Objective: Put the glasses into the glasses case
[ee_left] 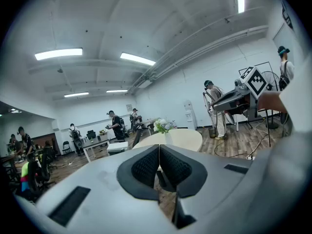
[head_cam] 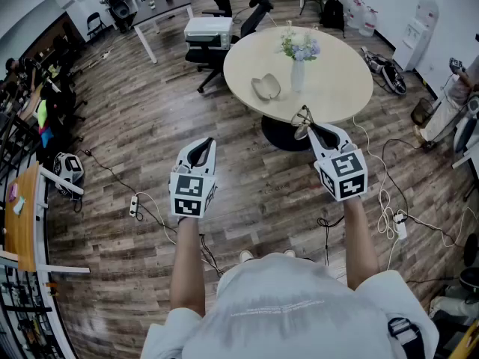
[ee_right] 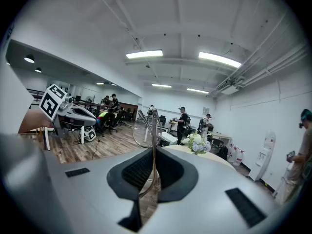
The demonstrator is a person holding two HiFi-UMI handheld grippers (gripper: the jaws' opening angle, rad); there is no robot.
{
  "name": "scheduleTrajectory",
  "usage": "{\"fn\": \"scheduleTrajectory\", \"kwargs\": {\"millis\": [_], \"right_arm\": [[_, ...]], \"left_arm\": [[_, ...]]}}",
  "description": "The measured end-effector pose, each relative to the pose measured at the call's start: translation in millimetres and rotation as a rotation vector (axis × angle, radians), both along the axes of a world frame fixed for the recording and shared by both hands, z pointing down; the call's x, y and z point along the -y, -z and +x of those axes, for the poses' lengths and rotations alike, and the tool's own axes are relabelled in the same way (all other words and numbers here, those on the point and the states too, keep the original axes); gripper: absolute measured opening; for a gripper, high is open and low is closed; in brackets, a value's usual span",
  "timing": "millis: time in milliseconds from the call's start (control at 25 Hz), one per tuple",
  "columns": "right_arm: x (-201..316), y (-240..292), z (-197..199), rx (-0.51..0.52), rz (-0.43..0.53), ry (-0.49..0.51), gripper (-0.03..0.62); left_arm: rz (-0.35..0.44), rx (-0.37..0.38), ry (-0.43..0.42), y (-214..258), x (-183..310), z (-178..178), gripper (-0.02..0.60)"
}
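Observation:
My right gripper [head_cam: 313, 129] is shut on the glasses [head_cam: 302, 120], which stick up from its tip just at the near edge of the round table [head_cam: 329, 99]. In the right gripper view the thin frame [ee_right: 148, 130] rises from between the closed pads, lenses up. An open glasses case [head_cam: 266, 87] lies on the table's left part, beyond and left of the glasses. My left gripper [head_cam: 202, 148] hovers over the floor left of the table, shut with nothing in it; its pads [ee_left: 146, 167] meet in the left gripper view.
A white vase of flowers [head_cam: 299, 54] stands on the table just right of the case. Office chairs [head_cam: 213, 36] crowd the table's far left side. Cables and a power strip [head_cam: 135, 205] lie on the wooden floor. Desks and people fill the back.

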State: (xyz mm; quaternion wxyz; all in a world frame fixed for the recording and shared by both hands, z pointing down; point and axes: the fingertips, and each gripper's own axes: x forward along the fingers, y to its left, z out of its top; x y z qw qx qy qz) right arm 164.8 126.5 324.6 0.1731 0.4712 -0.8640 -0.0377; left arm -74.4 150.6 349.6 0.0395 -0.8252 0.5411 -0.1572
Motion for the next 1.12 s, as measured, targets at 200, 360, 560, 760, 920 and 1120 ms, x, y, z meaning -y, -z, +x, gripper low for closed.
{"fn": "scheduleTrajectory", "kwargs": {"millis": [200, 360, 560, 760, 920, 1120], "right_arm": [[2, -3, -9, -0.016, -0.003, -0.002, 0.014], [2, -5, -13, -0.018, -0.004, -0.011, 0.014], [3, -3, -20, 0.026, -0.001, -0.036, 0.015], [0, -2, -38, 0.034, -0.004, -0.073, 0.015], [-7, -7, -56, 0.027, -0.008, -0.099, 0.015], [-11, -16, -66, 0.013, -0.023, -0.114, 0.015]], "left_arm": [[-0.001, -0.007, -0.003, -2, 3, -10, 0.014], [-0.005, -0.008, -0.015, -4, 5, -13, 0.014], [-0.002, -0.008, -0.03, -5, 7, -24, 0.014], [-0.008, -0.008, -0.048, -8, 5, -49, 0.014], [-0.016, -0.01, -0.069, -14, 3, -68, 0.014], [-0.029, -0.028, -0.063, -21, 11, -87, 0.014]]}}
